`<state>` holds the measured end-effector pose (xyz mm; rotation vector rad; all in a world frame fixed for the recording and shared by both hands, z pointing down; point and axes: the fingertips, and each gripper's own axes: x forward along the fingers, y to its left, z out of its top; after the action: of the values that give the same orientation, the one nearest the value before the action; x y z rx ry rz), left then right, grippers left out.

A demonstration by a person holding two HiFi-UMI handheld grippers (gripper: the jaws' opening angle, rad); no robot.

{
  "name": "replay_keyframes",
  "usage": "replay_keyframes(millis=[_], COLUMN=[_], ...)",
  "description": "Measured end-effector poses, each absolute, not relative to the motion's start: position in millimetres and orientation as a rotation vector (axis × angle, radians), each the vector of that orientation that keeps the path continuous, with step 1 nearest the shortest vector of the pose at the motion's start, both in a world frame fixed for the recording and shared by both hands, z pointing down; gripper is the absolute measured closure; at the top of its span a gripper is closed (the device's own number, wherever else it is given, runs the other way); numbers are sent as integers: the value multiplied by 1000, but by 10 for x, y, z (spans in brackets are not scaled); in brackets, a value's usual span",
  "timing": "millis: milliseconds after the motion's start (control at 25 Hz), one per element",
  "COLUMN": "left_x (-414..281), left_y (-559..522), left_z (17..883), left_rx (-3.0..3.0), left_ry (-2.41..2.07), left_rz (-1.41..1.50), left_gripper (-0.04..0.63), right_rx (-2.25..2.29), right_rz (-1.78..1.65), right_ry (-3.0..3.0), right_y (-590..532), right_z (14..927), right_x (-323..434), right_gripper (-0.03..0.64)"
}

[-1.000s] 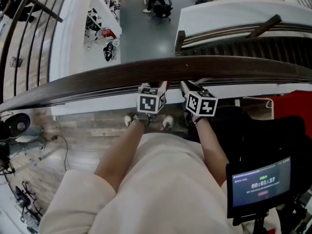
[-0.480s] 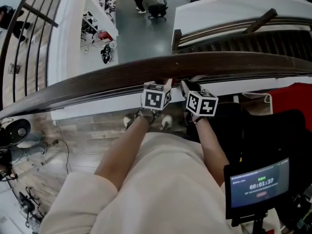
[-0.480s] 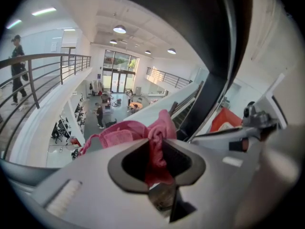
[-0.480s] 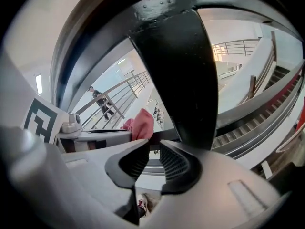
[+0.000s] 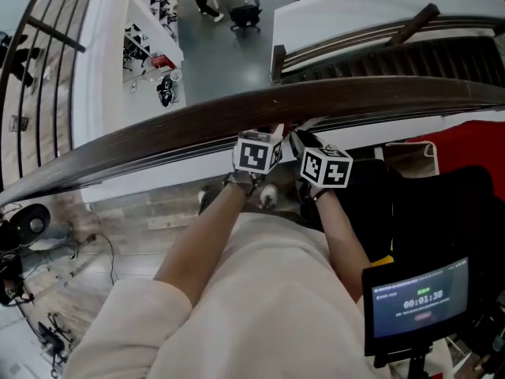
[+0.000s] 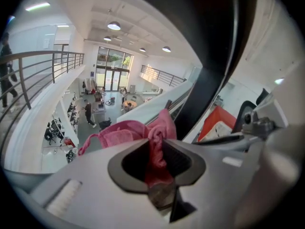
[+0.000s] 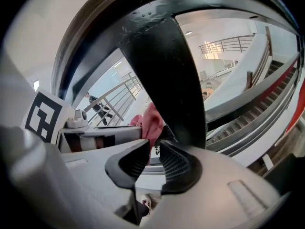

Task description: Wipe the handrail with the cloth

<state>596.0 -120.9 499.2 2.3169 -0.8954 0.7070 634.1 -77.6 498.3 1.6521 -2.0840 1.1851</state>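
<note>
Handrail of dark polished wood (image 5: 158, 133) curves along a balcony above a grey-floored hall (image 5: 225, 58), with pale plank floor (image 5: 134, 223) under me. My left gripper (image 6: 155, 149) clamps the crumpled pink cloth (image 6: 126, 130) at the rail. My right gripper (image 7: 151, 159) sits beside it, empty, jaws narrowly apart. Small black screen (image 5: 418, 298) reads 00:01:30
</note>
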Motion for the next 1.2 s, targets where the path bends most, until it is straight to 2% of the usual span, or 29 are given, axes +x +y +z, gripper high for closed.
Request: replay_keyframes(millis=[480, 760, 920, 1200], left_x=[6113, 6137, 6110, 6044], left_y=[-1176, -1150, -1108, -931], left_z=[5019, 4999, 4974, 5050], left_rx=[2319, 2328, 2369, 2393], left_ry=[-793, -758, -771, -752], left_rz=[702, 663, 662, 677], left_gripper=[503, 503, 500, 509], right_rx=[1667, 1672, 1704, 1724], right_rz=[1324, 1323, 1290, 1355], right_ry=[-2080, -2020, -2025, -2086], right_y=[-851, -880, -916, -898], right_z=[5156, 5257, 5239, 5290], right_x=[6368, 6401, 6363, 6390], right_gripper=[508, 508, 560, 571])
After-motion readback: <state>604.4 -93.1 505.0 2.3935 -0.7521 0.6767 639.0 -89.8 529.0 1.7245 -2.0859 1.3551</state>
